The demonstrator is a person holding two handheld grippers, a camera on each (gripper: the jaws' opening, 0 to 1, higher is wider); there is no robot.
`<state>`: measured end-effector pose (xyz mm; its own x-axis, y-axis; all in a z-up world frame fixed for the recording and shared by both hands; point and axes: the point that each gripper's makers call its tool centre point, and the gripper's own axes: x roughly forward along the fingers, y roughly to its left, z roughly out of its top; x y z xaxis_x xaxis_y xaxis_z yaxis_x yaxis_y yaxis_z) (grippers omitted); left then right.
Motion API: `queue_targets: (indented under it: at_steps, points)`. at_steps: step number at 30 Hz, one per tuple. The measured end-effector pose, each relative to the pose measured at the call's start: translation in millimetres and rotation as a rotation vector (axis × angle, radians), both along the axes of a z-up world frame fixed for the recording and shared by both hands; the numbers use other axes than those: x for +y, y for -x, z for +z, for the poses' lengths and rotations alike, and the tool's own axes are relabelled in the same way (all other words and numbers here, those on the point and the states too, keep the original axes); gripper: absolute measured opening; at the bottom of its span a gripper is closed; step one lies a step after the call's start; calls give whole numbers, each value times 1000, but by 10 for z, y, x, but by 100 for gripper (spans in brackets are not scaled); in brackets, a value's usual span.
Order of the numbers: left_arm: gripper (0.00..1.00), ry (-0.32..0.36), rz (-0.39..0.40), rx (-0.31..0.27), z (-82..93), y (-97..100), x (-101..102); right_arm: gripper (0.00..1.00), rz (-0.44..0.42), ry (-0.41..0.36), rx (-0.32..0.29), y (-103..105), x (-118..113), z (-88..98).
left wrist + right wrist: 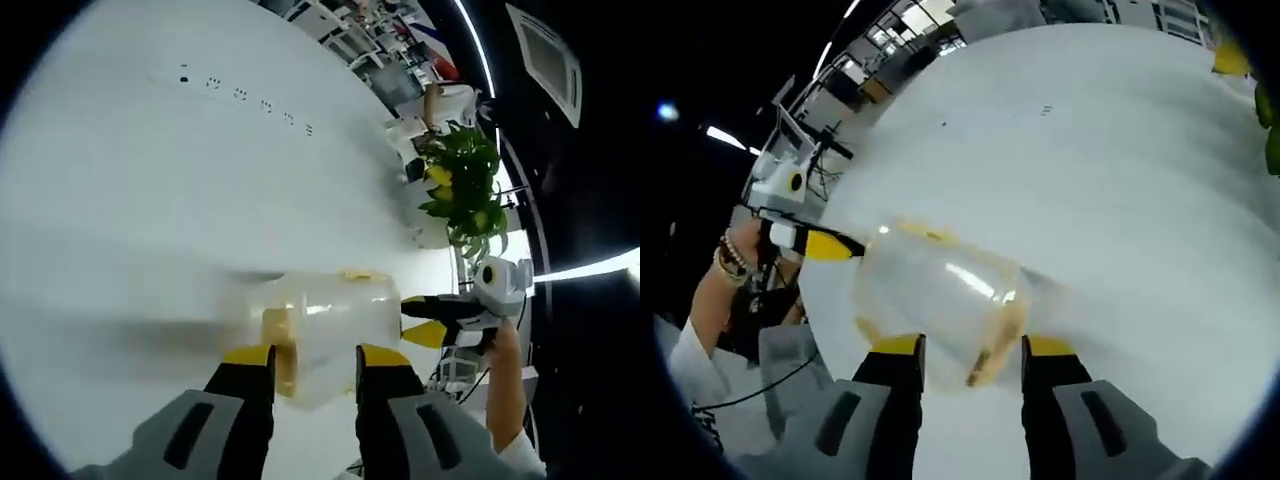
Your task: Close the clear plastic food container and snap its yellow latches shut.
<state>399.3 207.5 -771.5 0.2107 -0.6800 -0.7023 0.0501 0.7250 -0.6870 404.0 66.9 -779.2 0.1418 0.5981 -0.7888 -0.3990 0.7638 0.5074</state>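
Left gripper [313, 358]: jaws stand apart, yellow tips at either side of the near end of the clear container [325, 330]; whether they press on it cannot be told.
Right gripper [971, 352]: jaws likewise parted, tips flanking the container's [945, 305] near edge; grip not confirmed.
Container position: on the white table [180, 200], directly ahead of each tool, between the two grippers, which face each other across it.
Latches: yellow strips show on the container's edges, one by the left gripper's tips [281, 352], one by the right gripper's tips [992, 355]; blurred, so fastened or loose cannot be told.
Left gripper view, particular: the right gripper at the container's far end, a green plant [462, 185] beyond.
Right gripper view, particular: the left gripper at far left, held by a hand [745, 265] wearing bead bracelets.
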Motion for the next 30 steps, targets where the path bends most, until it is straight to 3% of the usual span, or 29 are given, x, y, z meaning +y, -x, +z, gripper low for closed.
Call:
queue_targets:
  at_steps: [2, 4, 9, 14, 28, 29, 30]
  points:
    - [22, -3, -7, -4, 4, 54, -21, 31, 47, 67, -10, 57, -64, -92]
    - [22, -6, -3, 4, 1, 75, -16, 31, 22, 31, -4, -57, 9, -44]
    - [17, -33, 2, 1, -19, 127, -61, 29, 36, 57, -10, 30, 10, -32]
    - [7, -82, 4, -6, -90, 18, 64, 29, 22, 43, -12, 2, -22, -27]
    - [5, -95, -49, -34, -93, -108, 107, 28, 4, 42, 15, -25, -49, -40]
    - [4, -80, -33, -12, -100, -114, 112, 26, 7, 32, 19, -18, -36, -50]
    - [4, -73, -23, 1, -108, -114, 119, 26, -43, 10, 104, 83, -15, -59]
